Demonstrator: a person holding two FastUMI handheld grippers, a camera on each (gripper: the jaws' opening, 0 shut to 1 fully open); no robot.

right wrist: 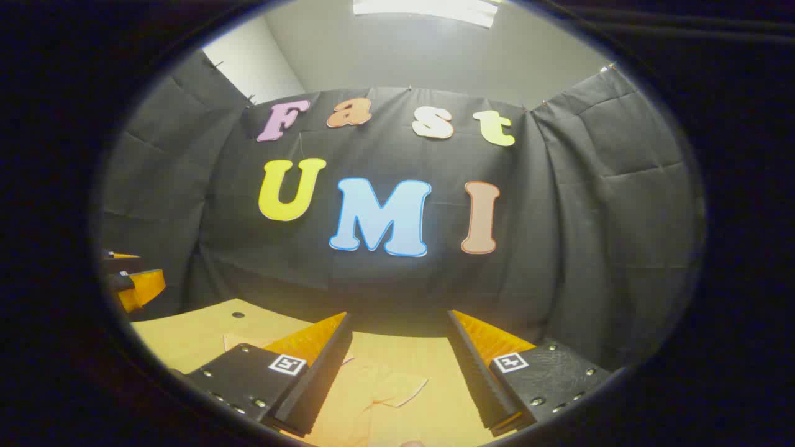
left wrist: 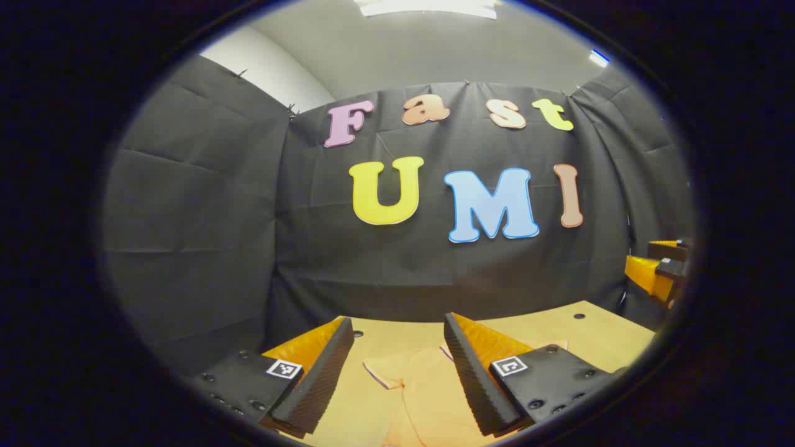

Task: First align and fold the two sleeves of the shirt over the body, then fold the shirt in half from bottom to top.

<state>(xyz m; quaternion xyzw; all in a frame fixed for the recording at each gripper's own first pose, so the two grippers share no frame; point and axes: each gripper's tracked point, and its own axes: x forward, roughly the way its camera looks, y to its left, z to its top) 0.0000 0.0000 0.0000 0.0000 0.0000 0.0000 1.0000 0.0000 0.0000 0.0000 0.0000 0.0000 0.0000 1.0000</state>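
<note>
Peach-coloured cloth lies flat on the wooden table (left wrist: 596,332): the shirt (left wrist: 428,391), pale against the tan board, spread out below both grippers. In the left gripper view one short sleeve (left wrist: 385,374) sticks out to the side with its light-edged hem showing; in the right gripper view the other sleeve (right wrist: 404,388) lies out flat as well. Neither sleeve looks folded over the body, so I take it that the first step has not begun.

The left gripper (left wrist: 397,379) hangs above the shirt with its fingers spread wide and nothing between them. The right gripper (right wrist: 397,379) is the same, released and empty, held above the cloth without touching it. Each one also shows far off at the edge of the other's view, level with it and well apart.

Both point more at the booth's back wall than at the table. The next move, as I judge it, calls for tipping each one down toward its own sleeve, lowering to the hem and pinching a single layer of cloth at the outer edge. Then each sleeve can be drawn inward over the body. The cloth looks thin and limp, so a shallow pinch may slip off it.
</note>
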